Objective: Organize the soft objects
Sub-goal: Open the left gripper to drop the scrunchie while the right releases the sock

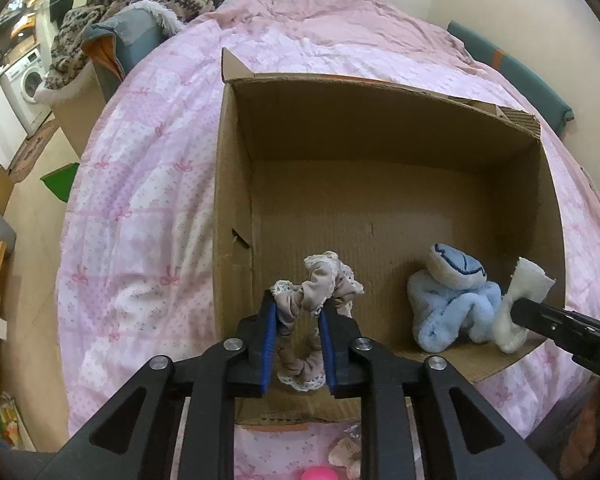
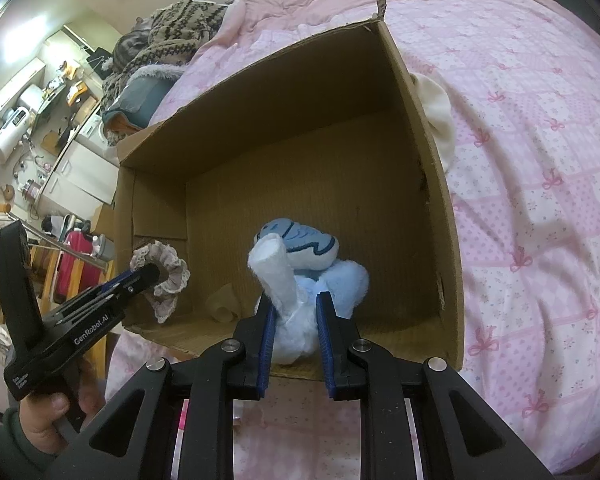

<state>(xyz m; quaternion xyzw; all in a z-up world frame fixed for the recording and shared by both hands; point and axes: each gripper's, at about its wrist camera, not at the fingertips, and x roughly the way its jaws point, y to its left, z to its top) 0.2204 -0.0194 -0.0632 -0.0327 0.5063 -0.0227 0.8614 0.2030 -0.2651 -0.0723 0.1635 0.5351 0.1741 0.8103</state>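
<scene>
Over the cardboard box (image 1: 236,184) on the pink bed, the left gripper (image 1: 300,312) pinches a frilly beige scrunchie (image 1: 320,284). The right gripper (image 2: 294,312) squeezes a white sock (image 2: 278,276), maybe some blue plush toy (image 2: 340,284) too.

A beige scrunchie (image 1: 318,292) trimmed with cream lace hangs as a gathered loop between the left jaws, over the near left part of an open cardboard box (image 1: 236,168) that sits on a pink bed. A white fleecy cloth piece (image 2: 278,280) stands upright between the right jaws, its rolled end above their tips. Just beyond it, on the box floor, lies a light blue plush toy (image 2: 320,256) with darker blue stitching, touching the cloth.
</scene>
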